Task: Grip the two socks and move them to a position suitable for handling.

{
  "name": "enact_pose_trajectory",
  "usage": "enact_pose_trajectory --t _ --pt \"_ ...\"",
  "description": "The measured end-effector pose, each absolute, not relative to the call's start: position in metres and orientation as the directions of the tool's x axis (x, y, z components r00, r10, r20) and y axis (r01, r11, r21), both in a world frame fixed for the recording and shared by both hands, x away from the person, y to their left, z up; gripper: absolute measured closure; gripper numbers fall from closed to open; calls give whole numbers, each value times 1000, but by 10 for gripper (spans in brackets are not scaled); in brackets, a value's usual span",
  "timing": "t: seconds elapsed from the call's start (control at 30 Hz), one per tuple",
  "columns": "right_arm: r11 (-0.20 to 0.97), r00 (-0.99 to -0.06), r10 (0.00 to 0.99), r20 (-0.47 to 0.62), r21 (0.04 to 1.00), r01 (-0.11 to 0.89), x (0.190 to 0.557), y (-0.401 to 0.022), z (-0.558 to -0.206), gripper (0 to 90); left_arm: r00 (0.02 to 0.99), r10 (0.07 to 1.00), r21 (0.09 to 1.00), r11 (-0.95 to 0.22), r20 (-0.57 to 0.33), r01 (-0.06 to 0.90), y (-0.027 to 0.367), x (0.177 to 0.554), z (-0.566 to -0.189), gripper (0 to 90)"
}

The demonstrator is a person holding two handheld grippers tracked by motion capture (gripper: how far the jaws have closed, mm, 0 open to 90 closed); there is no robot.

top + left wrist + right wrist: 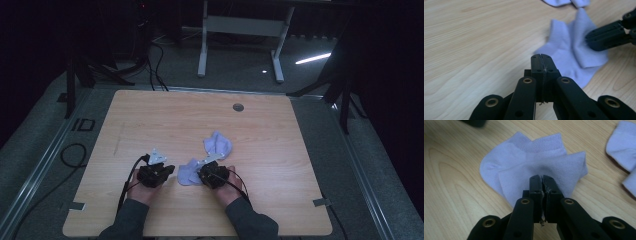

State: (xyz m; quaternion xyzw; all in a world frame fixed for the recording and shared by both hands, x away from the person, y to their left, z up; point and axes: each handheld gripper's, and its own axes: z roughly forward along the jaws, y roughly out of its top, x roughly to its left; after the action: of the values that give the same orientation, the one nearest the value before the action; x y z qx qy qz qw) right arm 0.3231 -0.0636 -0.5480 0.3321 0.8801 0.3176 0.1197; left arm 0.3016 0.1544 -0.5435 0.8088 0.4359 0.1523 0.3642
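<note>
Nearest us, at the near edge of the table (280,210), our two forearms come in, each hand carrying a gripper. Our left gripper (541,57) sits left of centre with its jaws pressed together on nothing, their tips just beside the near sock (571,50) but, as far as we can tell, not pinching it. Our right gripper (542,178) is pressed shut on that near sock (534,162), nipping the folded cloth at its middle. This pale lilac sock lies between our two grippers, close to the near edge; folded over itself, its long axis runs roughly across the table, and in the right gripper view its ribbed cuff points away from the jaws. Farther on, toward the table's centre, a second sock (218,144) lies crumpled, near the first but apart.
</note>
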Motion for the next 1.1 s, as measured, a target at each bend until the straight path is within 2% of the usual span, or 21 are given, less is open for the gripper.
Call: enact_pose_trajectory --t 0.43,0.57,0.73,1.1 --pt "581 -758 652 3 641 502 322 -60 -548 861 631 776 684 -451 -18 574 130 302 -557 895" --pt "582 -759 651 3 640 502 322 -60 -548 859 626 779 692 -433 -36 578 131 305 -558 896" --pt "584 -761 648 3 639 500 322 -60 -548 859 630 776 690 -451 -10 567 130 304 -558 896" --pt "590 -766 643 3 635 498 321 -67 -547 853 623 782 691 -444 -13 571 131 304 -558 897"
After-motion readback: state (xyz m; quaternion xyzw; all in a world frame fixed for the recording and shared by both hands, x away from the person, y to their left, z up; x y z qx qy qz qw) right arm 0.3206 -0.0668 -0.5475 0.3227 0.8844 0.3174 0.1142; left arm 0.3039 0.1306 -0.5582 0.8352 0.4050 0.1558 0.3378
